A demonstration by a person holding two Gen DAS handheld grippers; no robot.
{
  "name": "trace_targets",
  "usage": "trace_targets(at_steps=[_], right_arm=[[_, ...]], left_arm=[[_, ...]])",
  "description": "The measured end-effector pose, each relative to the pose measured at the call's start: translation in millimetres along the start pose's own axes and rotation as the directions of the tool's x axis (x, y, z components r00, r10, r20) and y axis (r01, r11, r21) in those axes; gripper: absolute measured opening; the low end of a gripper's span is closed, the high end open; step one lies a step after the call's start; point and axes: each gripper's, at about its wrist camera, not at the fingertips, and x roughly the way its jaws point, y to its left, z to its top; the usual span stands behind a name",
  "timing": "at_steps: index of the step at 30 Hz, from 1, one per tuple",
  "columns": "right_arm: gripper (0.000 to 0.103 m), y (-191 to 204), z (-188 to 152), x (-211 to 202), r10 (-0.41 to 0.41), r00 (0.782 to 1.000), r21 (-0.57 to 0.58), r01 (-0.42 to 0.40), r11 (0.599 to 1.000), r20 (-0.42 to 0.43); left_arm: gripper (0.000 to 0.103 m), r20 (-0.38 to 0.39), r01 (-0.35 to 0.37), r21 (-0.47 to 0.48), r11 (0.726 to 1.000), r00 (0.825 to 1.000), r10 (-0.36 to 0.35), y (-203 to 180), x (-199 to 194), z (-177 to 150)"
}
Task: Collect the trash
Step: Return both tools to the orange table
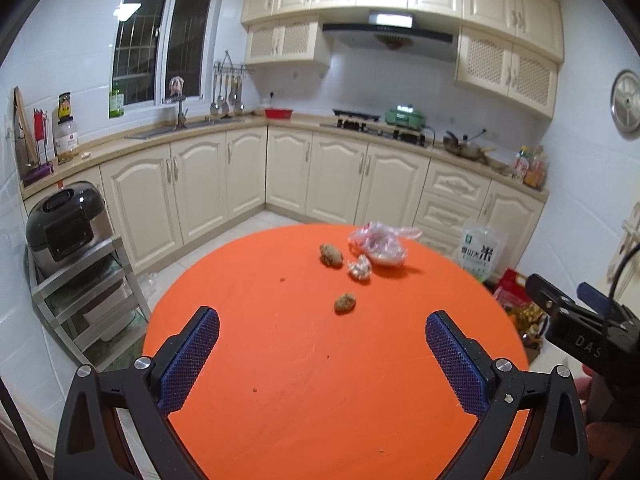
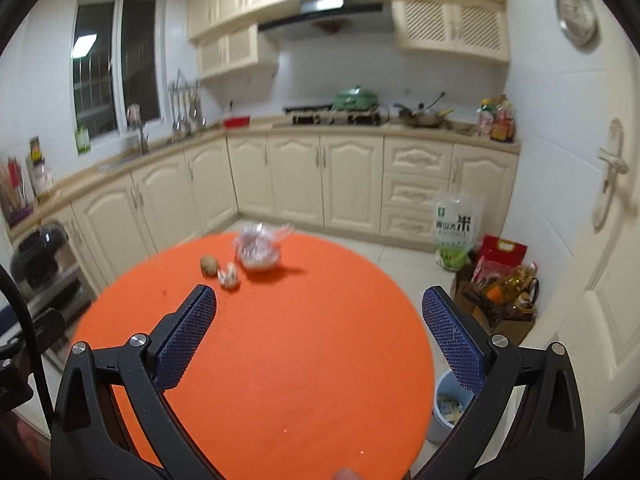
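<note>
A round orange table (image 1: 280, 380) carries the trash. In the left wrist view a crumpled clear plastic bag (image 1: 380, 244), a white crumpled scrap (image 1: 360, 267) and two brown lumps (image 1: 331, 255) (image 1: 345, 303) lie at its far side. My left gripper (image 1: 322, 330) is open and empty, above the near table. In the right wrist view the bag (image 2: 258, 249), the scrap (image 2: 229, 275) and one brown lump (image 2: 209, 265) show on the table (image 2: 300, 360). My right gripper (image 2: 319, 312) is open and empty, short of them. A blue waste bin (image 2: 448, 408) stands on the floor at the table's right.
Cream kitchen cabinets (image 1: 280, 172) line the far walls. A metal rack with a rice cooker (image 1: 64, 224) stands left of the table. A rice bag (image 2: 454, 232) and a box of bottles (image 2: 500, 296) sit on the floor at the right, near a door (image 2: 600, 240).
</note>
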Motion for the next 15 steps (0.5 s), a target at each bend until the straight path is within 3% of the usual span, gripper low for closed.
trace_targets(at_steps=[7,12,15], right_arm=[[0.103,-8,1,64,0.112,0.984,0.02,-0.11,0.994,-0.142],[0.103,1,10,108,0.176,0.966,0.001,-0.179,0.984,-0.189],[0.103,12,17,131,0.166,0.964,-0.026,-0.175,0.984,-0.209]], left_arm=[[0.102,-0.074,-0.018,0.019,1.0,0.997,0.019,-5,51,35],[0.102,-0.148,-0.008,0.029,1.0,0.989,0.013,-13,117,70],[0.102,-0.197,0.001,0.033,0.999,0.98,0.006,-13,168,95]])
